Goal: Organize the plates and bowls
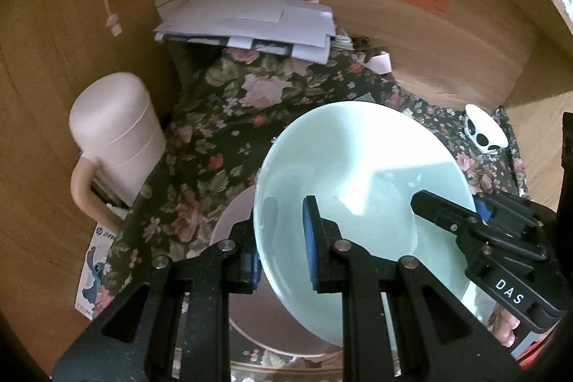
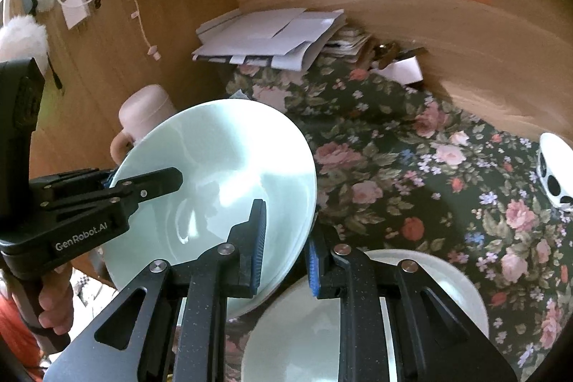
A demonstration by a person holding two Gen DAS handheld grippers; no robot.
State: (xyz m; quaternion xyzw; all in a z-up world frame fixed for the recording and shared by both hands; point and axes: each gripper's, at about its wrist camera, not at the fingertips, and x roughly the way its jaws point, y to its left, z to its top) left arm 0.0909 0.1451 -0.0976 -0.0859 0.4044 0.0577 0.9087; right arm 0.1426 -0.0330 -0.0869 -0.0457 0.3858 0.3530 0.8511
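Note:
A pale mint bowl point(image 1: 358, 167) point(image 2: 222, 153) hangs tilted above the floral cloth, gripped on two sides of its rim. My left gripper point(image 1: 281, 256) is shut on the rim near me, one blue pad inside and one outside. In the right wrist view it reaches in from the left point(image 2: 139, 183). My right gripper point(image 2: 286, 256) is shut on the opposite rim and shows in the left wrist view as the black jaws at right point(image 1: 451, 206). Below the bowl lies a pinkish plate point(image 1: 229, 231). A pale dish point(image 2: 447, 274) sits under my right gripper.
A floral cloth point(image 1: 222, 138) point(image 2: 412, 167) covers the wooden desk, with wooden walls behind and at the left. A lidded pink mug point(image 1: 114, 131) stands left, a paper stack point(image 1: 247, 20) at the back, and a small panda-print bowl point(image 1: 485, 131) point(image 2: 555, 170) at the right. A cartoon card point(image 1: 95, 274) lies front left.

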